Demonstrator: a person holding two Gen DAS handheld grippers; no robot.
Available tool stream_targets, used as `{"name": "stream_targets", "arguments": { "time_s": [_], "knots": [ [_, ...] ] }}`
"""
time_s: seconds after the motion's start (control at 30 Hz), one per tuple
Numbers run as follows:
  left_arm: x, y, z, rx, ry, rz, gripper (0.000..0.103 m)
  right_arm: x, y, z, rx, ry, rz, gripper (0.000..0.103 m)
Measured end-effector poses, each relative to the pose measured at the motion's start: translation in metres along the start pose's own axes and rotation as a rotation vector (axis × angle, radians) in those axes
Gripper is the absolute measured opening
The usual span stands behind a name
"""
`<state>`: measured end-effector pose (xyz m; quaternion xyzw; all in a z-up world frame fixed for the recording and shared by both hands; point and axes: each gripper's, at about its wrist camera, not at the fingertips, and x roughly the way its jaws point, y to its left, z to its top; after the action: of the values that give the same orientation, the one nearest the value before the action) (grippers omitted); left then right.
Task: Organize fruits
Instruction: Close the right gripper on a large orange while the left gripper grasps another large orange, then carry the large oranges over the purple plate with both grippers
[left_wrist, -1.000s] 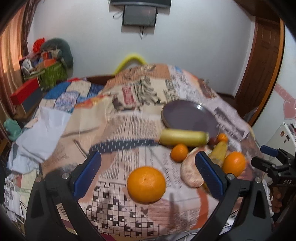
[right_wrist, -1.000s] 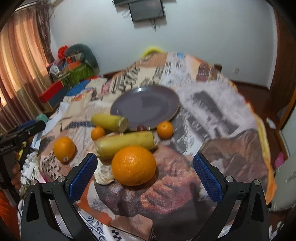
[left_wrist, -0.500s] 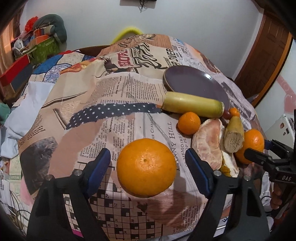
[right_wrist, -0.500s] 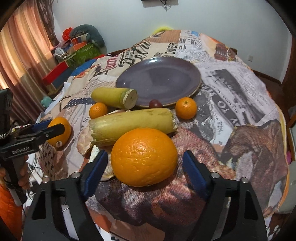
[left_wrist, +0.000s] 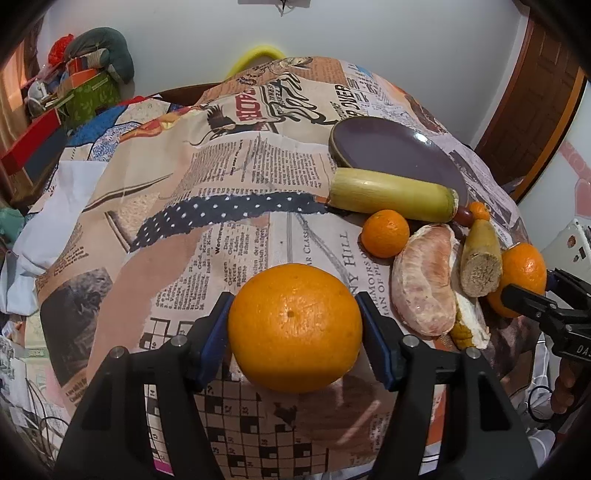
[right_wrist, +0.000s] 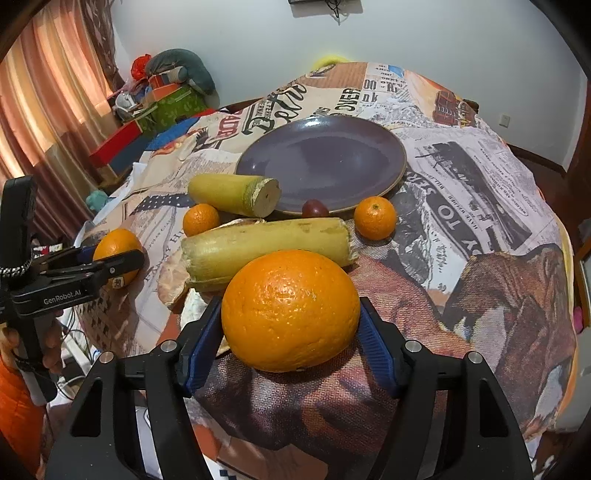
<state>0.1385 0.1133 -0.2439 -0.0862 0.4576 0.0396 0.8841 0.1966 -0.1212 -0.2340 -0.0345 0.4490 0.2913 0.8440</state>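
Observation:
My left gripper (left_wrist: 294, 332) is shut on a large orange (left_wrist: 294, 326) near the table's front edge; its blue pads touch both sides. My right gripper (right_wrist: 291, 325) is shut on another large orange (right_wrist: 290, 309). An empty purple plate (right_wrist: 325, 162) lies further back; it also shows in the left wrist view (left_wrist: 395, 155). Two sugarcane pieces (right_wrist: 266, 247) (right_wrist: 236, 194), two small tangerines (right_wrist: 375, 217) (right_wrist: 201, 219), a dark red fruit (right_wrist: 314, 209) and a peeled pomelo segment (left_wrist: 424, 284) lie between the oranges and the plate.
The table is covered by a newspaper-print cloth (left_wrist: 229, 177). Boxes and bags (right_wrist: 162, 99) are piled at the far left by a curtain. A wooden door (left_wrist: 535, 103) stands at the right. The right gripper also shows in the left wrist view (left_wrist: 546, 306).
Both grippers moved forward and closed: each pair of jaws went from wide open around its orange to pressing on it.

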Motion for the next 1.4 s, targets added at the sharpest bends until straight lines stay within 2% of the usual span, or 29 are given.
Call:
{"name": "stream_targets", "arguments": {
  "time_s": [0.37,0.8,1.1,1.4],
  "knots": [
    [-0.032,-0.019,0.031,0.032,-0.111,-0.018,0.065,-0.031,-0.007,0.016,0.021,-0.104,-0.011,0.066],
    [-0.054,-0.053,0.089,0.097,-0.260,-0.056,0.065,-0.058,-0.023,0.064,0.003,-0.275,-0.067,0.066],
    [-0.038,-0.066,0.128,0.131,-0.289,-0.066,0.065,-0.054,-0.030,0.094,-0.022,-0.338,-0.083,0.066],
    [0.006,-0.067,0.156,0.128,-0.248,-0.077,0.065,-0.019,-0.048,0.120,-0.026,-0.311,-0.089,0.066]
  ]
}}
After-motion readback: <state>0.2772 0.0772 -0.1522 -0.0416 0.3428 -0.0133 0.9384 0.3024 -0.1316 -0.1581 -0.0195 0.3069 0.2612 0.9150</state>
